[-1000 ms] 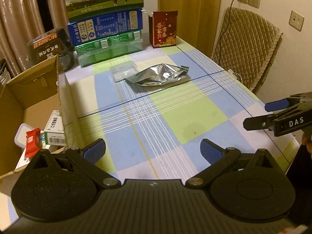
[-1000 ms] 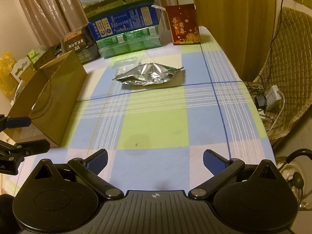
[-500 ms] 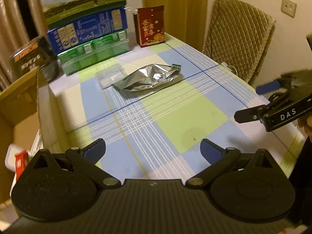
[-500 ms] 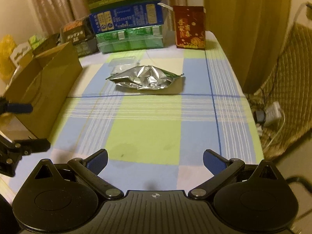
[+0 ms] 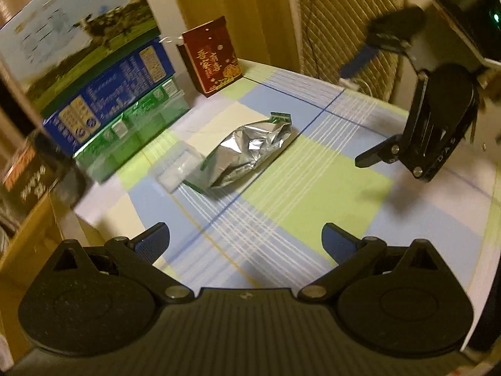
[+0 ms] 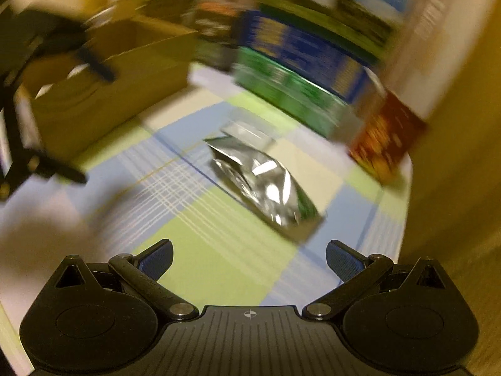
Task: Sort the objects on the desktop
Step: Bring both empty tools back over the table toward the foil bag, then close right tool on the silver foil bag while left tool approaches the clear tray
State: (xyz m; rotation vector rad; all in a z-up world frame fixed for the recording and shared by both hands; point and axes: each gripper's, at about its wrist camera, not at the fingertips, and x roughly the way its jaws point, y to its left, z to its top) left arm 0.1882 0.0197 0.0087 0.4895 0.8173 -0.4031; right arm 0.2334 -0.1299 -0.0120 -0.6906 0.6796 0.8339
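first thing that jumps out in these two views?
The crumpled silver foil bag lying mid-table on the checked cloth, a clear plastic box right beside it. Behind them, stacked cartons and a red box line the far edge. Both tools, left and right, are open and empty.

The left gripper (image 5: 245, 238) is low at the near edge of the left wrist view, its two blue-padded fingers (image 5: 153, 239) spread wide apart with nothing between them. The right gripper (image 6: 249, 255) is likewise wide open and empty. In the left wrist view the right gripper's black body appears at the far right, tilted, its fingers apart.
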